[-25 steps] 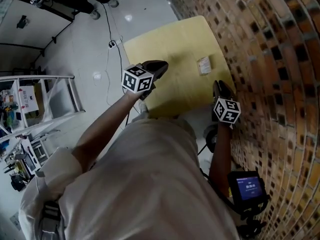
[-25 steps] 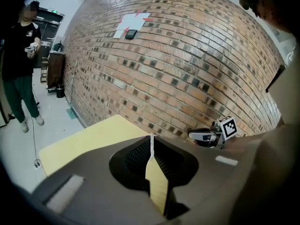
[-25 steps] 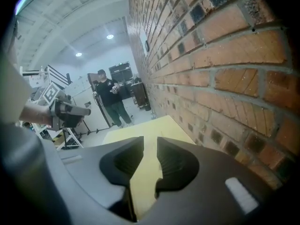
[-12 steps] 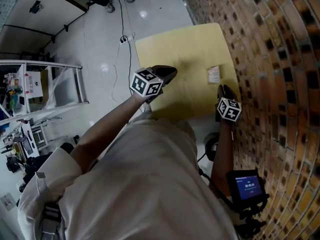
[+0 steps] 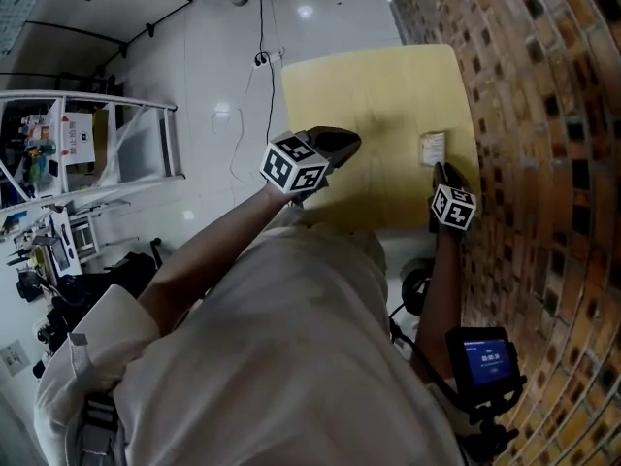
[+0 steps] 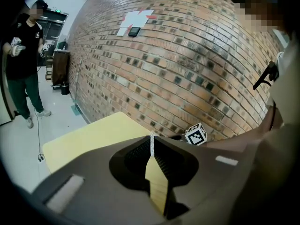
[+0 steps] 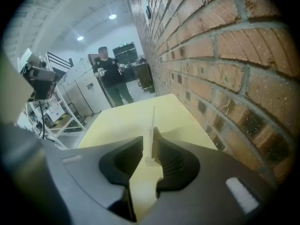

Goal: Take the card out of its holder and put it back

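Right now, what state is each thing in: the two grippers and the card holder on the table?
Left gripper: fingers together, nothing between them.
Right gripper: fingers slightly apart, gripping nothing.
Card holder: lying flat on the table beside the brick wall, just ahead of the right gripper.

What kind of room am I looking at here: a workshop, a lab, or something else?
Probably a lab or workshop rather than a home. There is a bare brick wall, there are metal racks with boxes and gear around them, and cables trail loose across the white floor.
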Available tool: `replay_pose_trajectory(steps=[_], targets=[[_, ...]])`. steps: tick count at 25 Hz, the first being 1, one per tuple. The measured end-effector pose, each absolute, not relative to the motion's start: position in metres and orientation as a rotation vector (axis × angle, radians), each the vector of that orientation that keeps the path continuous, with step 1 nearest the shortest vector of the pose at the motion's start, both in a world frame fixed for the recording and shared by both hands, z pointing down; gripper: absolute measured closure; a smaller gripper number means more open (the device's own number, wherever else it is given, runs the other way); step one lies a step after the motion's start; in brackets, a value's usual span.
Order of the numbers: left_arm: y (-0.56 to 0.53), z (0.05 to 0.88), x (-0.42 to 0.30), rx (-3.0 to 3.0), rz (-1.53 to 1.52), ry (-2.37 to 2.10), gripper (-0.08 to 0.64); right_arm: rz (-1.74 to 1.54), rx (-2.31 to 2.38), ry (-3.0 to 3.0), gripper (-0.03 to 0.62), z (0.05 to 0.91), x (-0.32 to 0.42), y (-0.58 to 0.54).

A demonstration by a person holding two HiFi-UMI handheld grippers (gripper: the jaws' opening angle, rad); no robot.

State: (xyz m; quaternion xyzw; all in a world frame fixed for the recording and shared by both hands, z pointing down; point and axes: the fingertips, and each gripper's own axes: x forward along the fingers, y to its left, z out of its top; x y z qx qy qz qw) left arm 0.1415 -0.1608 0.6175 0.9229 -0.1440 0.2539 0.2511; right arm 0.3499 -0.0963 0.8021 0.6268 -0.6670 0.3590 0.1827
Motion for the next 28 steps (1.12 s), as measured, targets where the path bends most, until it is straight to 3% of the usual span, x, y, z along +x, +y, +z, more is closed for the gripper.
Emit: replay_pose_trajectory(steps=[8, 15, 28], targets=[[-0.16, 0.611, 0.135, 2.523, 0.708, -0.402, 0.518, 1.02, 1.766, -1.853, 0.506, 0.814, 0.347, -0.106], [-0.161, 0.608, 0.128, 2.523, 0.7, -0.436, 0.517, 1.003, 1.773, -1.836, 0.569, 0.816, 0.347, -0.108], [-0.162, 0.598, 0.117, 2.505, 0.63, -0.49, 0.516, 0.948, 1.85, -1.85, 0.578, 0.795, 0.352, -0.111]])
